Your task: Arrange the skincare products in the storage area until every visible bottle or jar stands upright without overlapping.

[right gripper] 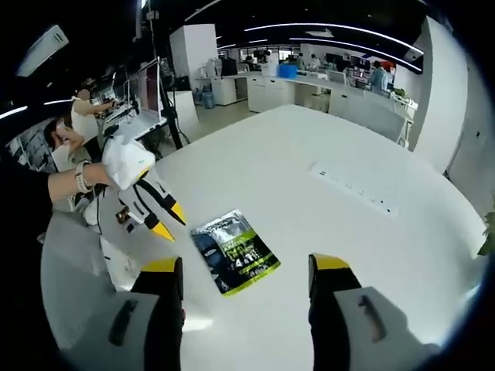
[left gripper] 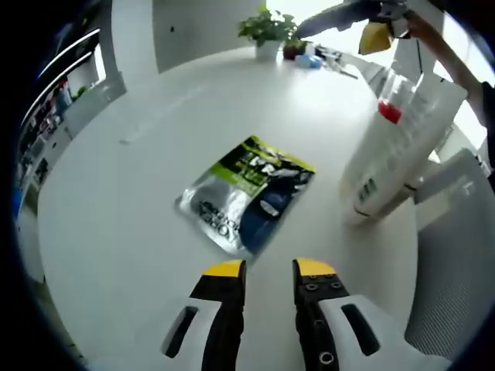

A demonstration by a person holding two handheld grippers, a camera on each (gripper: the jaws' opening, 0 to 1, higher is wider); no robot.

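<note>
A flat silver, green and blue sachet (left gripper: 247, 193) lies on the round white table (left gripper: 131, 201), just ahead of my left gripper (left gripper: 269, 268). That gripper is open with nothing between its yellow tips. To the right stands a tall white bottle (left gripper: 394, 147) with a red cap, leaning outward in this view. The right gripper (left gripper: 371, 31) hangs far off at the top right. In the right gripper view the sachet (right gripper: 234, 251) lies ahead of my right gripper (right gripper: 247, 264), which is wide open and holds nothing. The left gripper (right gripper: 158, 212) comes in from the left in a gloved hand.
A potted plant (left gripper: 267, 27) and small items (left gripper: 309, 58) sit at the table's far edge. A white chair (left gripper: 456, 255) stands at the right. A socket strip (right gripper: 352, 185) is set into the table top. A person (right gripper: 77, 116) is at desks behind.
</note>
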